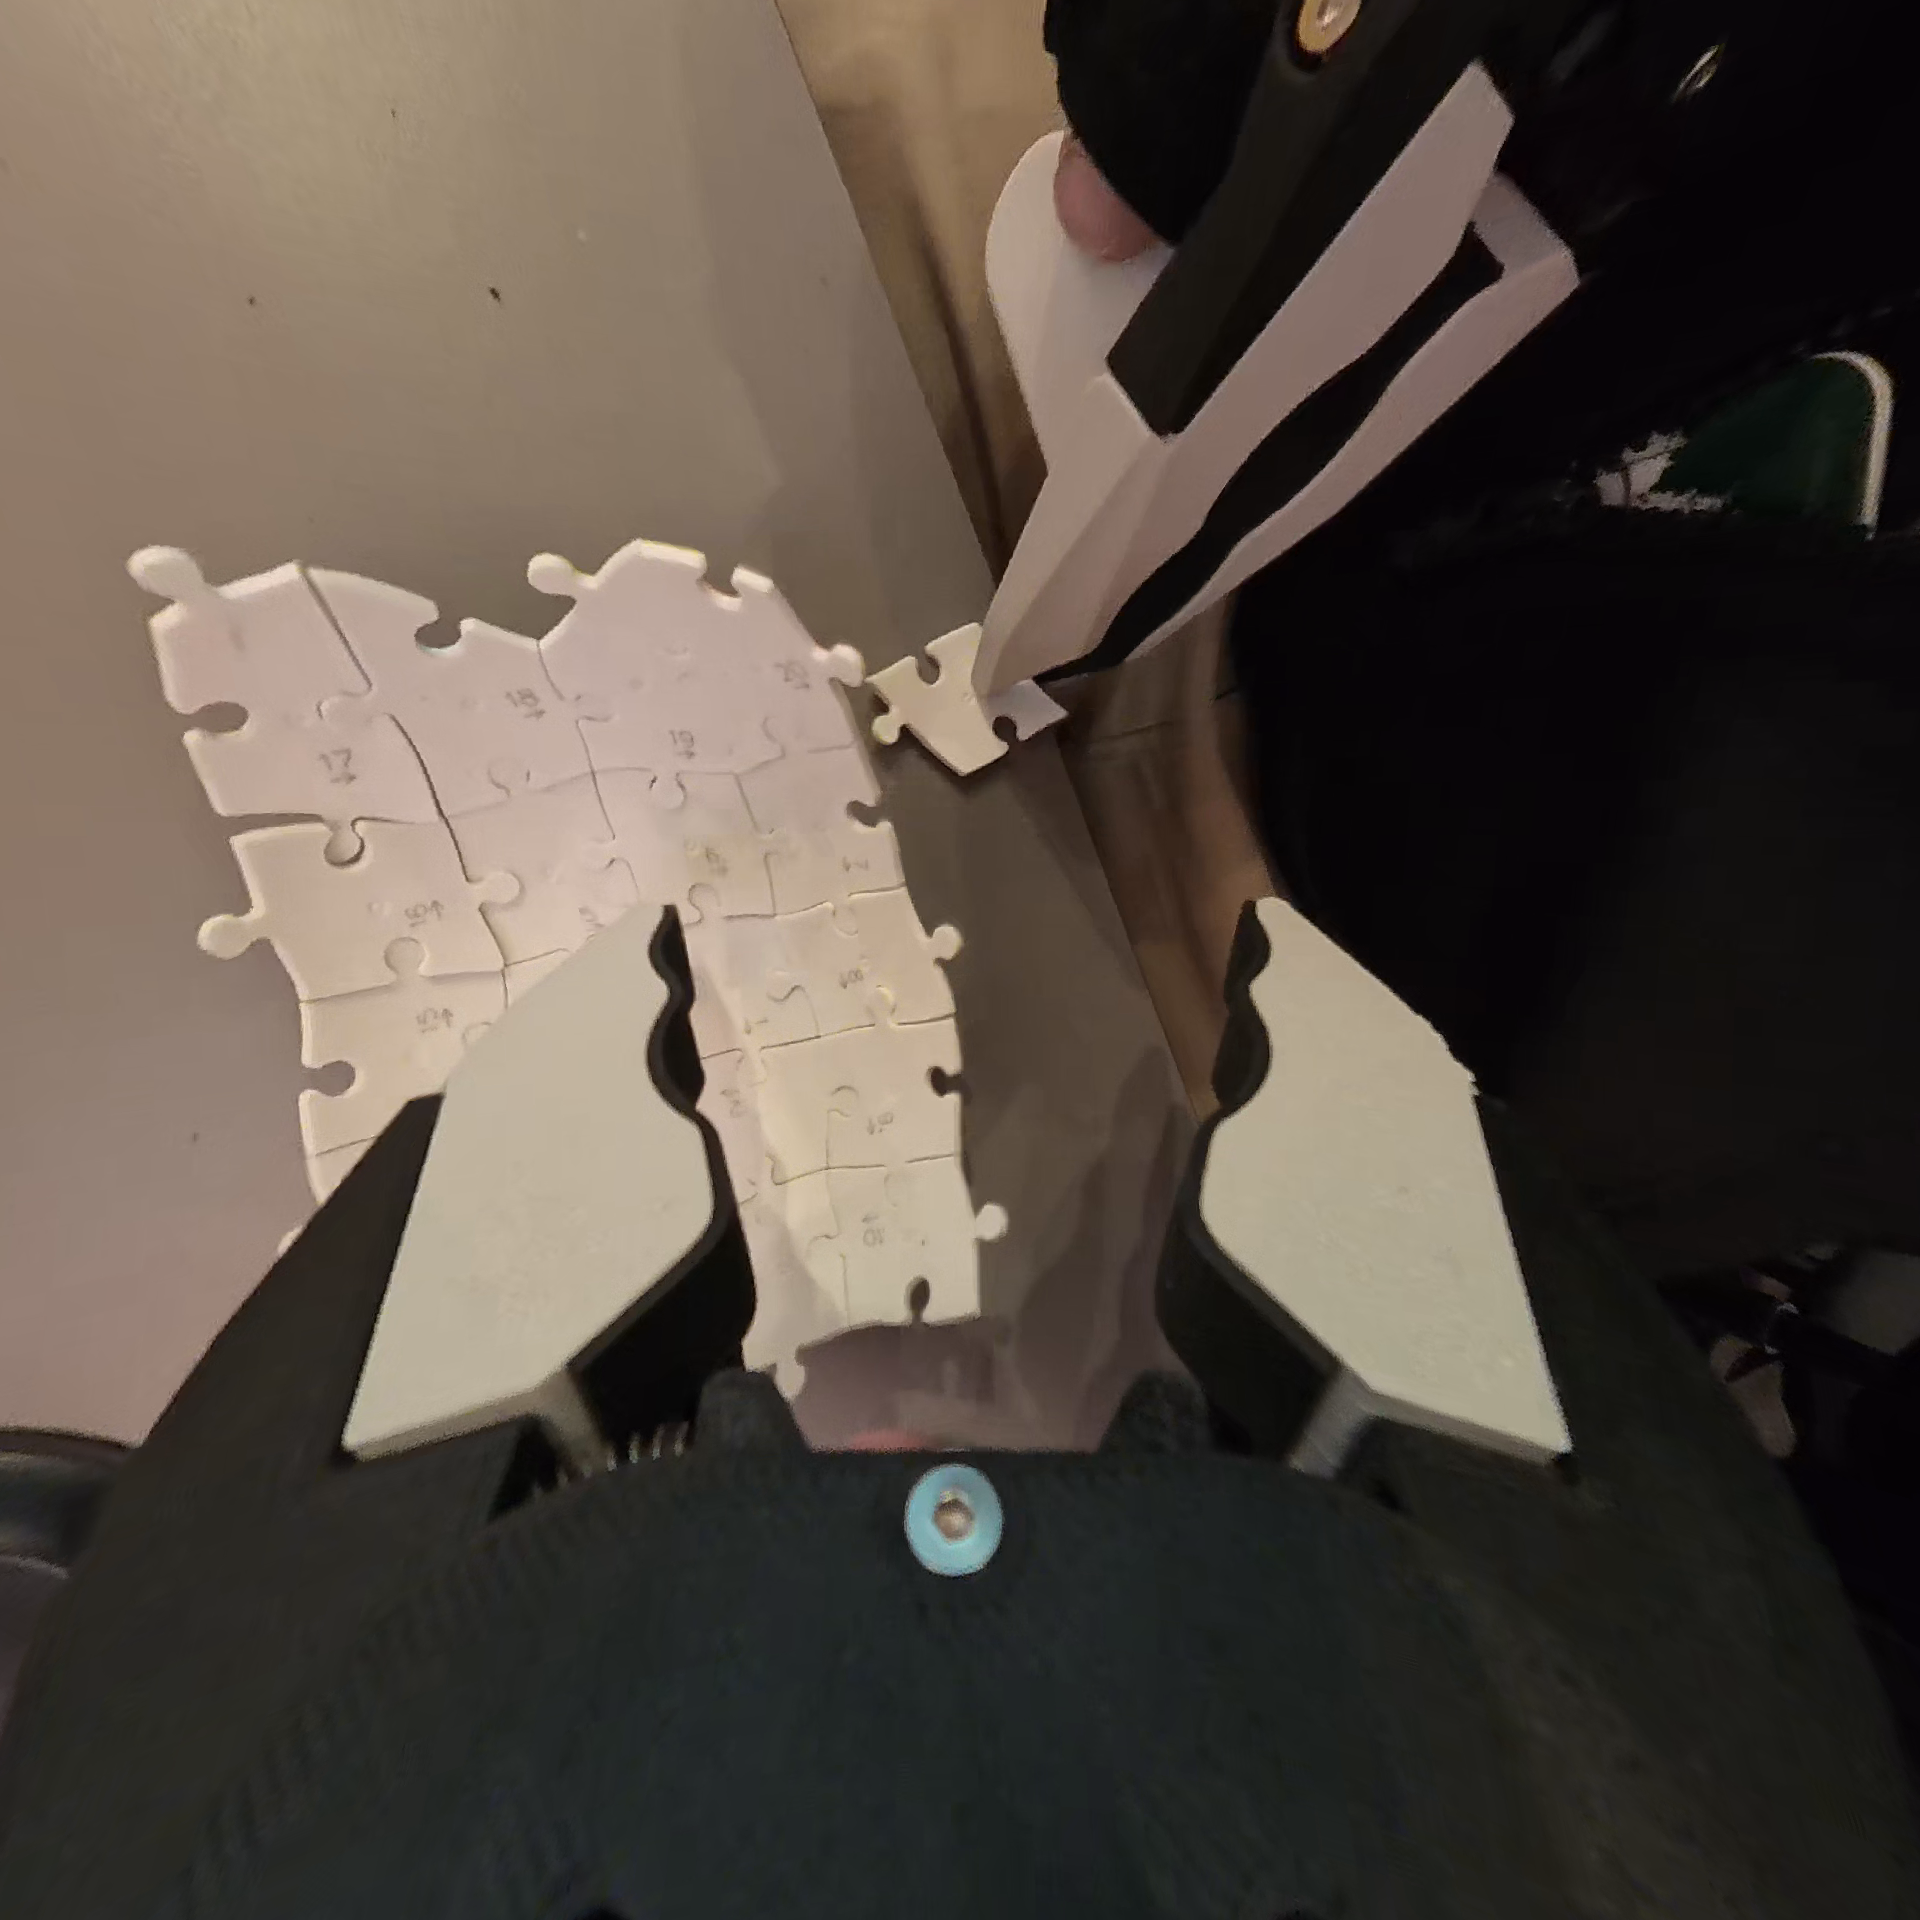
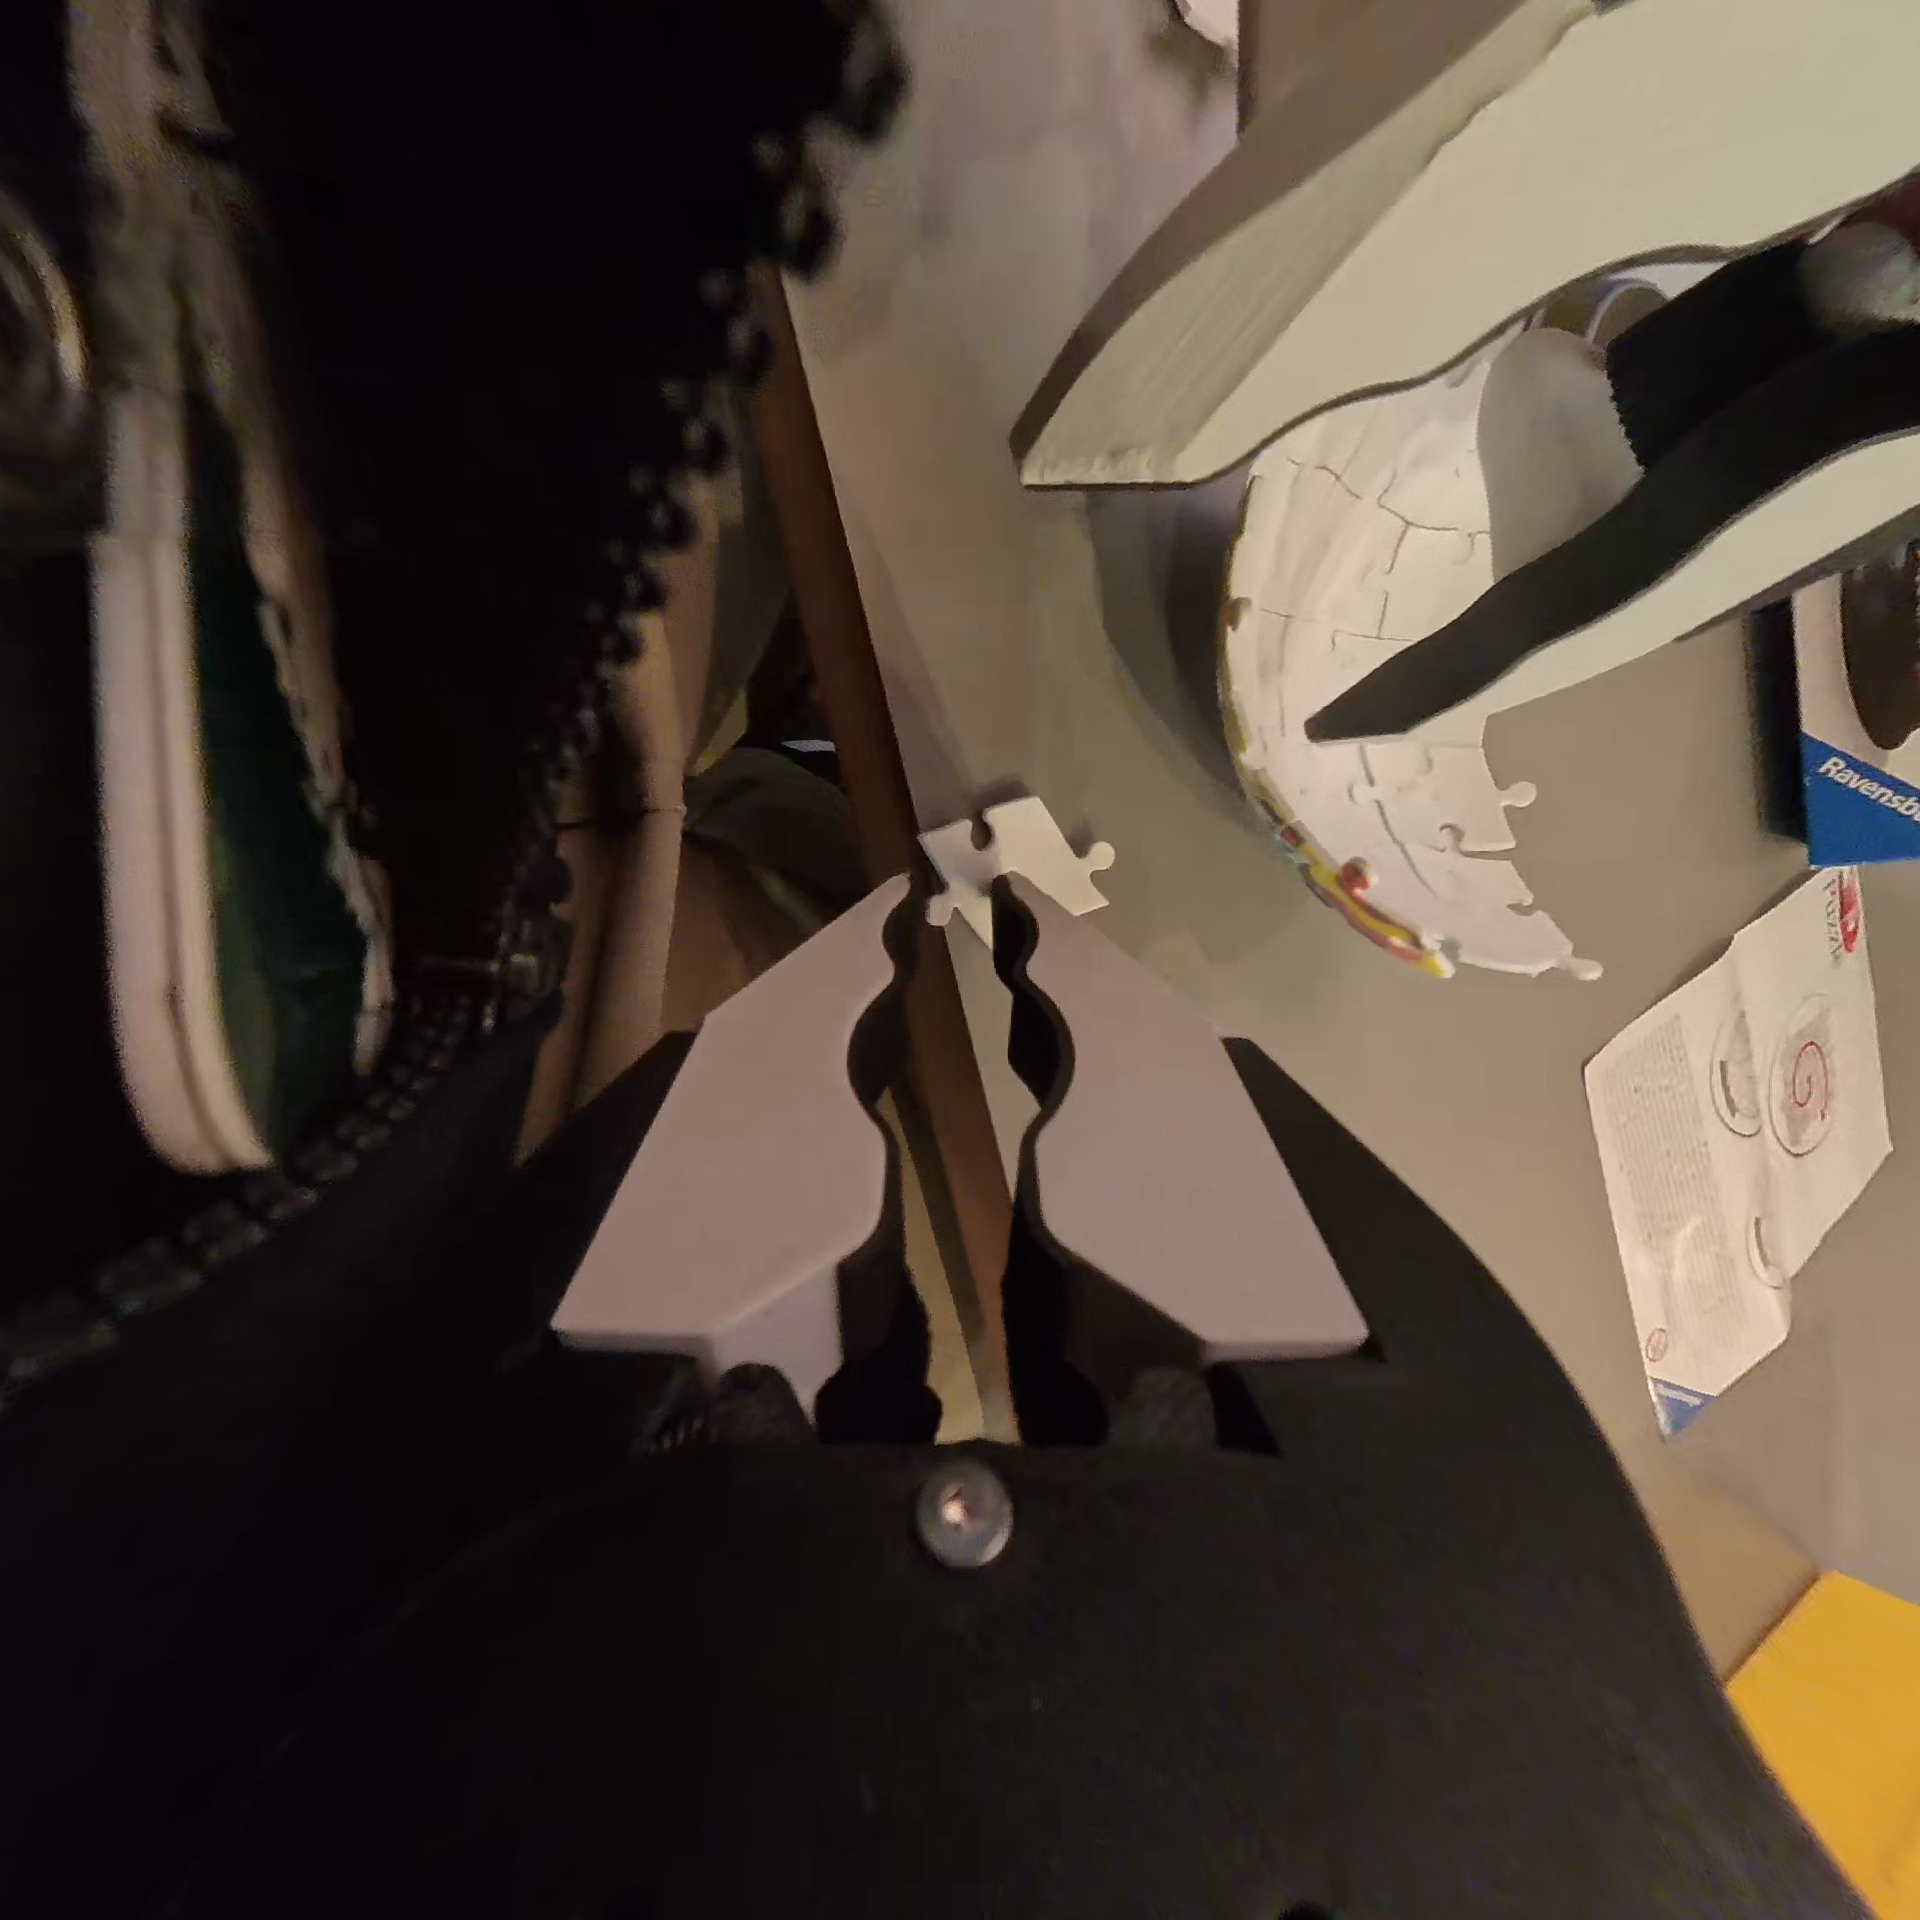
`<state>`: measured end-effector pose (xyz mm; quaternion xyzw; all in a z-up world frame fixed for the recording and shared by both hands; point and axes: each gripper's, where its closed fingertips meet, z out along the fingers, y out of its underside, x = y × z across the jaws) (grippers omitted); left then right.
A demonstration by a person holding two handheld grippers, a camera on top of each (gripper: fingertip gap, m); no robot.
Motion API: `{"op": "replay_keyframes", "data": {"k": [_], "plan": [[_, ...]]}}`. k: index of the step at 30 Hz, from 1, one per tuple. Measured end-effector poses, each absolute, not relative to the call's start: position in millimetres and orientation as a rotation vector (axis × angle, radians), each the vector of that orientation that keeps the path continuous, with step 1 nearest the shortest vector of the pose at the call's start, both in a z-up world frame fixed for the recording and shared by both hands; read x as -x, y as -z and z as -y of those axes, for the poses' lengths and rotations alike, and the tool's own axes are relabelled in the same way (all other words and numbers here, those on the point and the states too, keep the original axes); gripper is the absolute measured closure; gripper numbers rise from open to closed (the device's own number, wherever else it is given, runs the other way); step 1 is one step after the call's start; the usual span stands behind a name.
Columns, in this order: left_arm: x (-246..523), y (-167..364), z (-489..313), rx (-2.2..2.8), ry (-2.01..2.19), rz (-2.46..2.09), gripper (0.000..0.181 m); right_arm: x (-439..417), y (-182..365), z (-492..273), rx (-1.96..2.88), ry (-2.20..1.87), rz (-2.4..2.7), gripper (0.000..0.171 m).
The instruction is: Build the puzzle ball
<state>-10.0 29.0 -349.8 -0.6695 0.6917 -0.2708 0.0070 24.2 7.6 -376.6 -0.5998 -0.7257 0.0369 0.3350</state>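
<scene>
We are carrying a loose puzzle piece point(image 1: 961, 694) in the right gripper point(image 2: 961, 894), whose jaws are closed narrowly on one edge of it, so most of the piece is sticking out past the fingertips. The landmark for everything here is the half-built puzzle ball point(image 1: 582, 883), a curved white shell of joined pieces lying on the grey table point(image 1: 416, 312). In the left wrist view the held piece is hanging just beside the shell's upper right corner, close to it but not touching, right at the table's edge.

The left gripper point(image 1: 956, 997) is hovering over the near part of the shell with its jaws spread wide and nothing between them. In the right wrist view its fingers are reaching down over the bowl of the shell; we cannot tell whether a fingertip is touching the surface.

To do this step well, we judge that we should be turning the piece until its tabs and notches line up with the shell's open edge, then sliding it in along the curve instead of pressing straight down. The grip is only on a narrow margin, so the piece may pivot; a slow approach should help. The left gripper would be best used steadying the shell close to the joint, since the shell is light and could slide or rock. A blue box point(image 2: 1860, 800) and a printed leaflet point(image 2: 1745, 1143) are lying beyond the shell, well clear of the work.
</scene>
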Motion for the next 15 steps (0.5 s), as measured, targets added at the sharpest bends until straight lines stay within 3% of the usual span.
{"op": "replay_keyframes", "data": {"k": [12, 15], "plan": [[-3.8, 339.9, -25.7, 2.023, 0.891, -2.164, 0.085, -33.6, 352.3, -19.1, 1.584, -0.109, 1.795, 0.171], [-9.4, 330.7, -27.2, 1.987, 0.937, -2.164, 0.093, -38.9, 342.0, -23.6, 1.59, -0.14, 1.759, 0.171]]}}
